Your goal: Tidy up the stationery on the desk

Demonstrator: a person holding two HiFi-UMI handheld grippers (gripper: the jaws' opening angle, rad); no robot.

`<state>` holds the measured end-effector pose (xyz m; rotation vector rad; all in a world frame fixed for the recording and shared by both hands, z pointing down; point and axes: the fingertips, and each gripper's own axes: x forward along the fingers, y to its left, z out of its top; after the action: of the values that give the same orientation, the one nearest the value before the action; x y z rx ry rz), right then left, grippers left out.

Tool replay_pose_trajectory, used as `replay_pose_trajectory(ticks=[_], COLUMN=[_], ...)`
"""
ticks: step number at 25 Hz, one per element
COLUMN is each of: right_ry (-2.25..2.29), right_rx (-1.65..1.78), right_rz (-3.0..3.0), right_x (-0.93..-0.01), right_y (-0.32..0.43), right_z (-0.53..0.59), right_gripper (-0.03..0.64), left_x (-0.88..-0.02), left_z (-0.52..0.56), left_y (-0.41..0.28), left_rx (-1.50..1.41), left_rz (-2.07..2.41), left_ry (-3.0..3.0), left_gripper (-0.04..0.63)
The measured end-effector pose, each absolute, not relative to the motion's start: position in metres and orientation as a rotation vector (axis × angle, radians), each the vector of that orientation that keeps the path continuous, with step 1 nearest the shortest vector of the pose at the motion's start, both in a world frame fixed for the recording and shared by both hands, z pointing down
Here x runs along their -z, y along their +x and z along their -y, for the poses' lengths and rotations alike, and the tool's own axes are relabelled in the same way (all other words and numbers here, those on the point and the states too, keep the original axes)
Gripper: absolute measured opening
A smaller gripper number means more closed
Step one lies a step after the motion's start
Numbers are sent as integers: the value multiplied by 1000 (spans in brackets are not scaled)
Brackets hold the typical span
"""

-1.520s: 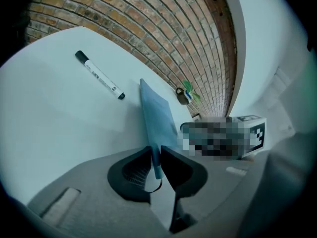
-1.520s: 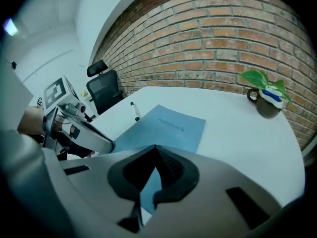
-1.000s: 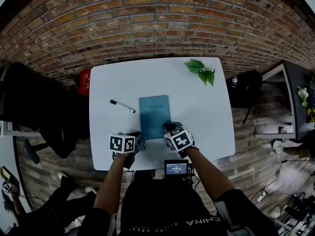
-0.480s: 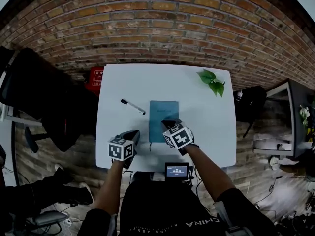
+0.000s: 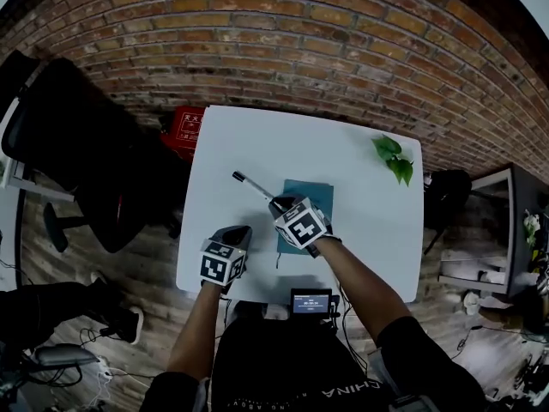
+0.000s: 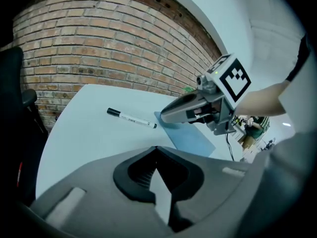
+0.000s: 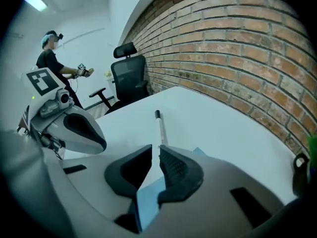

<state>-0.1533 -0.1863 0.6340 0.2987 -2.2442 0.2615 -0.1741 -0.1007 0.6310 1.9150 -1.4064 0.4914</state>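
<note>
two grippers hover over the near half of a white surface (image 5: 292, 140). at the far left, a black office chair (image 5: 81, 136) stands on the floor beside it. the left gripper (image 5: 236, 233) is near the front left edge, and its jaws are closed together with nothing between them. right of it, a marker pen (image 5: 251, 186) lies slanted on the bare surface, with its black cap at the end away from the person. the right gripper (image 5: 279, 202) is just at the pen's near end, above the left edge of a blue notebook (image 5: 319, 197). its jaws have just been opening and stand a little apart, gripping nothing. the notebook lies flat near the middle. some green leaves (image 5: 395, 160) lie at the far right corner.
</note>
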Motion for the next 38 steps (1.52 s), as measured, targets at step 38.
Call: replay_pose_trajectory(ticks=[38], right_ry=[444], right_rx=[-328], right_rz=[2179], right_x=[-635], right_y=[-120], right_z=[224], right_gripper=[74], left_x=[-636], left_z=[99], left_y=[-165], left_rx=[-569], left_rz=[1352], left_ry=[1968], left_gripper=[11])
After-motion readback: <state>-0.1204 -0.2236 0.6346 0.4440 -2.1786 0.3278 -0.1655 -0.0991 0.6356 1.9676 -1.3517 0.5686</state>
